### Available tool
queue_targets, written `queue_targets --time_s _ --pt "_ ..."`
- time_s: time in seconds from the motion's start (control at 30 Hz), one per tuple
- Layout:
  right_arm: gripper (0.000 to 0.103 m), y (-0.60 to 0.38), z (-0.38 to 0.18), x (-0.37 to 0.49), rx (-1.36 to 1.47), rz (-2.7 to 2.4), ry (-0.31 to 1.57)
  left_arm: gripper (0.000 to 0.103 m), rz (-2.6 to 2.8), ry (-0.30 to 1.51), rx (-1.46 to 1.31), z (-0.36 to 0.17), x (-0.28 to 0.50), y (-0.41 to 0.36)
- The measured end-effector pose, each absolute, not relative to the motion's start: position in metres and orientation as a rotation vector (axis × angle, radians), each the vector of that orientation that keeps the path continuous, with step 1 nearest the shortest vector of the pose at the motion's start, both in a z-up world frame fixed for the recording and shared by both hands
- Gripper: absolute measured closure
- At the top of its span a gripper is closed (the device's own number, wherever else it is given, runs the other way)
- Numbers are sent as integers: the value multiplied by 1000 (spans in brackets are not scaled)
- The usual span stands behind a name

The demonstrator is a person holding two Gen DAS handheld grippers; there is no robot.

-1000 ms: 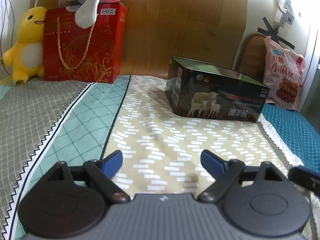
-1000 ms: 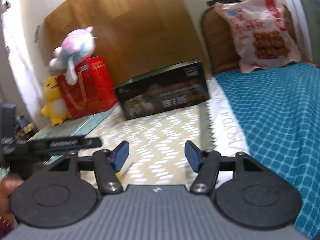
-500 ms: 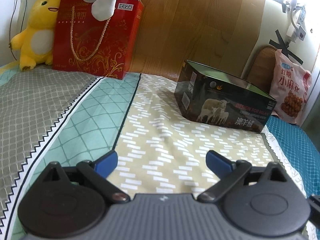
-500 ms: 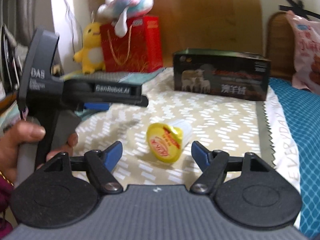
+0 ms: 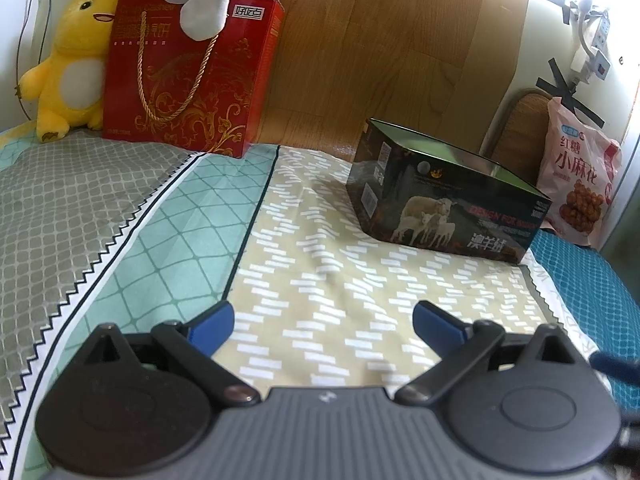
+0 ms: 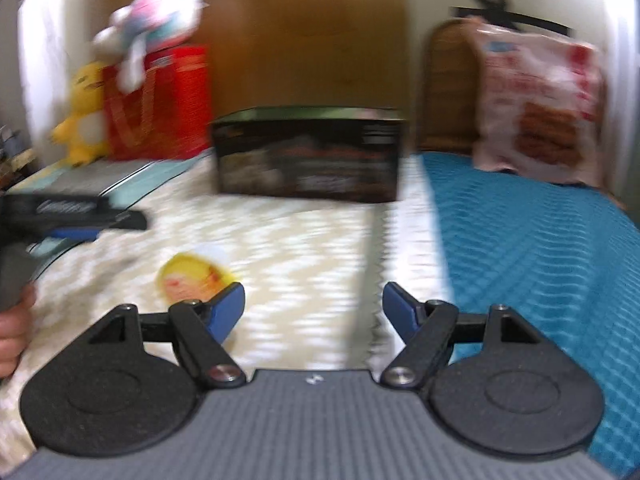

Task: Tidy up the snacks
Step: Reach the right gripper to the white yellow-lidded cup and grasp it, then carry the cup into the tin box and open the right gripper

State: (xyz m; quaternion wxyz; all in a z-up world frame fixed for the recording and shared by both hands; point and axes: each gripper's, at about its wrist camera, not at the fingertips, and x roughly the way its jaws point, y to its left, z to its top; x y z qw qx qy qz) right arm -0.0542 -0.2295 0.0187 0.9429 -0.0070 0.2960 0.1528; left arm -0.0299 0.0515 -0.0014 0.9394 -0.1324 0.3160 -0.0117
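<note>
Nearest, right wrist view: right claw (image 6: 313, 309), jaws standing well apart after widening a moment ago, nothing between the blue pads. Picture heavily blurred.

Left wrist view: left claw (image 5: 322, 322), jaws spread about as wide as they go, having just opened further, holding nothing; only the bedspread (image 5: 320, 280) shows between the pads.

Just beyond the right claw's left pad: one yellow snack cup (image 6: 194, 280), lying on its side on the beige patch of the bedspread, yellow lid turned toward the camera. It sits to the left of that claw's centre line and partly behind the pad, not between the jaws. Long axis appears to run away from the camera, though blur leaves this uncertain. The cup does not show in the left wrist view; the right claw is judged the nearer of the two, and would need to shift left to straddle the cup.

Left edge, mid-distance: a person's hand (image 6: 14, 328) on the grip of the left tool.

Further back, centre: dark open-topped box (image 5: 448, 204) printed with sheep, the likely container for snacks.

Far right, against the wall: pink snack bag (image 5: 580, 184), propped upright.

Far left: red gift box (image 5: 192, 76) with cord handle, yellow plush (image 5: 70, 64) beside it, pastel plush (image 6: 160, 20) on top.
</note>
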Motion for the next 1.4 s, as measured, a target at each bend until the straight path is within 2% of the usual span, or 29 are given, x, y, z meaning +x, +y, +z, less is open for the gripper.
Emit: queue_targets --time_s 0.23,0.37,0.63,0.67,0.7,0.73,0.8,0.83,0.9,0.93,1.17,1.4 --pt "25 -237 25 -60 77 430 642 9 -156 634 -346 3 -32 56" --pt "25 -220 21 -63 41 488 671 20 -281 687 -389 7 -30 47" --pt "27 -196 19 -54 -4 555 679 22 -465 745 -282 25 -5 10" --pt "30 -194 19 -52 -11 559 679 22 -487 757 -265 24 -2 5" --pt "38 -194 17 -50 -13 560 684 22 -515 774 -251 21 1 0" --pt "41 -193 16 -48 -15 562 692 22 -538 792 -245 18 3 -5" --pt "56 -193 15 -48 -26 579 679 25 -579 823 -255 10 5 -11" --pt "56 -192 15 -48 -33 582 677 29 -605 836 -278 8 5 -12" --pt "57 -193 16 -49 -35 589 668 48 -655 858 -328 6 6 -13" --pt "57 -195 17 -49 -31 592 663 51 -673 868 -338 7 7 -14" --pt "57 -197 41 -31 -55 563 524 53 -664 783 -268 43 20 -26" --pt "57 -203 70 41 -120 494 380 52 -622 674 -243 91 85 -44"
